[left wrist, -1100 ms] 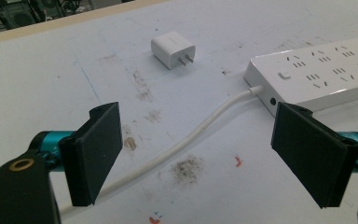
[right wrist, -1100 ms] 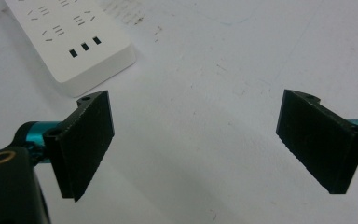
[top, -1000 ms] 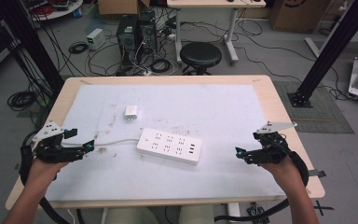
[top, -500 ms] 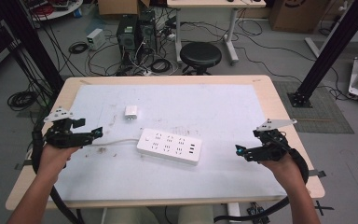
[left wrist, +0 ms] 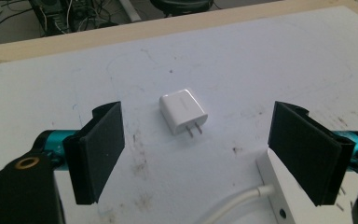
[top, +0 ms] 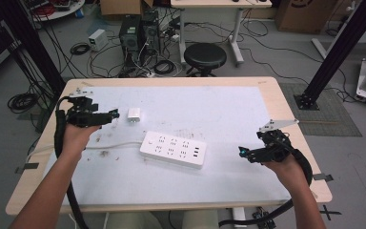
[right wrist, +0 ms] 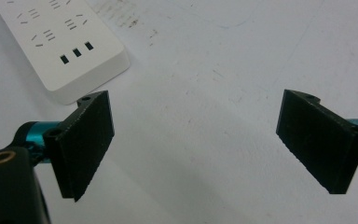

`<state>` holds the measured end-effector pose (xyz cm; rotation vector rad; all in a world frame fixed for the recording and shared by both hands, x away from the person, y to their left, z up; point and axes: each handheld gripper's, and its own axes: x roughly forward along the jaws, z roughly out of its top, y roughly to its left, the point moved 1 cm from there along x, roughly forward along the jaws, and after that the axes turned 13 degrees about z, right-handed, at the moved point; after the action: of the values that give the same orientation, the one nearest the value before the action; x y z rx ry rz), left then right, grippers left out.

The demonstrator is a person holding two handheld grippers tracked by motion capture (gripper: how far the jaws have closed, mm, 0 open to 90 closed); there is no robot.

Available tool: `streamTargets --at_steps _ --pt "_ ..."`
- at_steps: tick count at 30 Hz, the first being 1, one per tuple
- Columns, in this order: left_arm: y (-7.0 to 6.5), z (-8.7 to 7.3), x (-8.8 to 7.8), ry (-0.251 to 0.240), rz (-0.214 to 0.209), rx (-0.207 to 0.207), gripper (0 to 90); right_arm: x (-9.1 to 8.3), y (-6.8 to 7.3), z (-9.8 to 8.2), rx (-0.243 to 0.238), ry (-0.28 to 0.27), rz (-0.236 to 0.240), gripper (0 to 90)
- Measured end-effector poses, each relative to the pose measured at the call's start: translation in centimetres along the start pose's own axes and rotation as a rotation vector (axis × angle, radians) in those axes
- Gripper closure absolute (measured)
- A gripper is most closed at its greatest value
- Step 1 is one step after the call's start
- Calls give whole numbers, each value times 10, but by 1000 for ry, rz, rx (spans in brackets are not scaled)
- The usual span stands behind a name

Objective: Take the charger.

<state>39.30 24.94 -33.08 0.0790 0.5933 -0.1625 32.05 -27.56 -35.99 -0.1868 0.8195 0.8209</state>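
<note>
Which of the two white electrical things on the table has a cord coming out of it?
The long power strip near the table's middle: a white cord runs from its left end. The small charger plug lying behind it is cordless, with two bare prongs showing.

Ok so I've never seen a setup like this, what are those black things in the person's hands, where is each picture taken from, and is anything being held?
A person sits at a table holding a hand-held clamp tool in each hand. The left gripper and the right gripper each have two flat black jaws. One picture looks down from above the person. The other two come from small cameras riding on each gripper, looking out along its jaws. On the white tabletop lie a small white charger plug with two prongs and a white power strip with its cable. Both grippers are open and hold nothing.
</note>
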Motion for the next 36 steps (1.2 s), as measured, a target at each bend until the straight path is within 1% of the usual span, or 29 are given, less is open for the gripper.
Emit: streamTargets --at_steps 2,4,5,6,8,10,12,13,14,16,20,22,26,27,30,32,33,34,36 --pt "-6 8 8 1 11 -2 185 1 -1 0 6 5 5 113" --pt "-8 11 11 5 13 -6 185 1 -2 1 11 5 8 113" --pt "-10 15 18 24 21 -19 185 1 -3 1 7 -2 8 113" --pt "-11 17 22 37 21 -27 185 1 -2 2 17 -2 9 113" --pt "-14 21 31 48 34 -32 185 2 -2 2 12 3 10 113" --pt "-17 24 39 57 46 -20 185 1 -2 2 17 5 8 113" --pt "-20 25 47 76 62 -2 185 1 -3 2 18 2 6 113" --pt "-21 26 51 88 75 4 185 1 -3 2 18 2 6 113" --pt "-22 26 55 92 91 8 185 1 -4 1 28 4 5 113" --pt "-24 27 64 105 94 -3 185 2 -5 0 32 3 7 113" --pt "-26 24 81 136 99 -25 185 4 -5 0 48 1 12 113" --pt "-27 21 88 157 107 -15 185 6 -5 1 46 1 15 113" --pt "-29 15 102 186 119 -23 185 8 -5 2 44 4 16 113" --pt "-30 13 107 189 124 -33 185 9 -5 2 42 6 18 113" --pt "-30 9 118 201 132 -46 185 11 -5 3 45 9 20 113" --pt "-31 5 126 228 137 -36 185 11 -6 3 42 11 21 113" --pt "-30 2 130 239 135 -38 185 11 -6 3 47 12 20 113" --pt "-30 0 133 246 137 -44 185 11 -6 3 49 13 20 113" --pt "-32 -3 139 252 144 -42 185 11 -7 3 48 12 21 113"
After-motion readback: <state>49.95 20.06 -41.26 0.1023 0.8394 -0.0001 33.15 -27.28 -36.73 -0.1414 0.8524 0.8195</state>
